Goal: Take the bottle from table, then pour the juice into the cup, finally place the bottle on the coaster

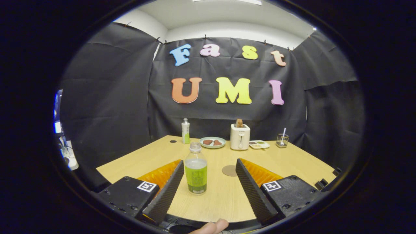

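Note:
A clear bottle [195, 174] with a pale cap, about two thirds full of green juice, stands upright on the wooden table [292, 162]. It is between my fingers, close to the left one and apart from the right one. My gripper [209, 162] is open, and neither finger presses on the bottle. A round brown coaster [230, 170] lies flat just beyond the bottle, nearer the right finger's tip. Far back on the right stands a small glass cup [282, 140] with a straw in it.
Along the table's back edge stand a white bottle [185, 131], a plate [212, 142] with food, a white toaster [240, 136] with bread in it and a small divided tray [259, 144]. A person's fingertip [213, 227] shows below the fingers.

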A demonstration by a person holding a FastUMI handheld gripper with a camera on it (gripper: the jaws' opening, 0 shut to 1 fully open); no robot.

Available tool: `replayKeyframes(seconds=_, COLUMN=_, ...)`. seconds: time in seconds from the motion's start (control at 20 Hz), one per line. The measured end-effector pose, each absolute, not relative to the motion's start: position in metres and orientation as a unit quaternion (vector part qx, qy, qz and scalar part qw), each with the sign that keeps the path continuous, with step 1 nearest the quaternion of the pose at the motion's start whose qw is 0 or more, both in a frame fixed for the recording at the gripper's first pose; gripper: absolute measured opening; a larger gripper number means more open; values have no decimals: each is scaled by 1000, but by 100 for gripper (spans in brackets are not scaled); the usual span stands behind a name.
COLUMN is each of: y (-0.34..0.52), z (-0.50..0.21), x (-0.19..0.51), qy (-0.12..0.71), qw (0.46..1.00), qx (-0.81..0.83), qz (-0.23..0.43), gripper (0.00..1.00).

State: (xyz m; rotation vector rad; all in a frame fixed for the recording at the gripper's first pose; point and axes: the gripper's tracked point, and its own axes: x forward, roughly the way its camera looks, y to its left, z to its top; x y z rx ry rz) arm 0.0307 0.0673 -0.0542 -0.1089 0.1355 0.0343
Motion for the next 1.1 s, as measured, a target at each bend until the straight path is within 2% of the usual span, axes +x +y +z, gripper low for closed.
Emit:
replayKeyframes(seconds=0.5, y=81, z=-68, x=62, qy=71, qw=996, qx=-48, qz=23, gripper=100)
replayKeyframes(seconds=1.1, y=91, z=-122, x=132, qy=78, qw=995, qx=-57, qz=22, gripper=100)
